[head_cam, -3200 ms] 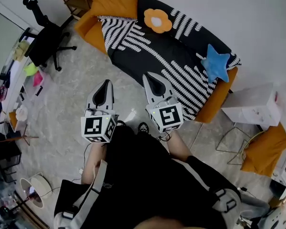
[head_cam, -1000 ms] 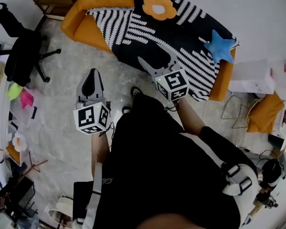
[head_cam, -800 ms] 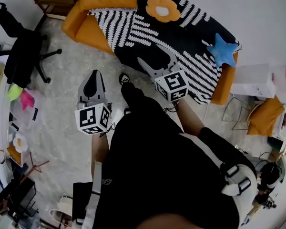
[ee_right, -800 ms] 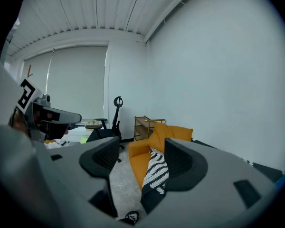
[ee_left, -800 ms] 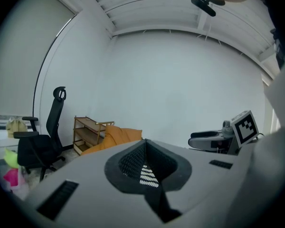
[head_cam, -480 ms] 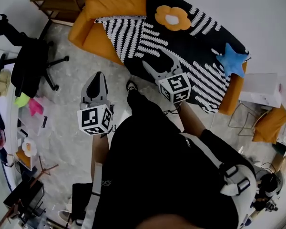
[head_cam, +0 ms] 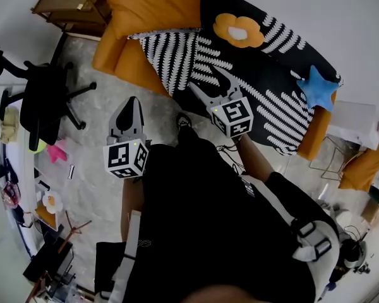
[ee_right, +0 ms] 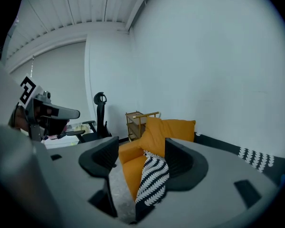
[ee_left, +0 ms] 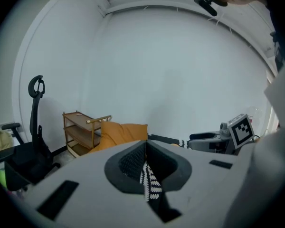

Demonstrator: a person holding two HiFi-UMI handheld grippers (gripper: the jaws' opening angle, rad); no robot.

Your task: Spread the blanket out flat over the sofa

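Two empty: left gripper (head_cam: 131, 101) closed over bare floor (head_cam: 88, 163), right gripper (head_cam: 206, 78) wide above blanket (head_cam: 271, 109) edge.

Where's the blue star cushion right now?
In the head view, the blue star cushion lies on the striped blanket at the right end of the sofa, to the right of the flower cushion.

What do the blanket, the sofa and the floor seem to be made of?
Blanket: soft matte cloth, perhaps fleece; it drapes over the seat edge.
Sofa: matte orange upholstery fabric, plump shapes.
Floor: probably stone or marble-look tile, grey with cloudy veining.
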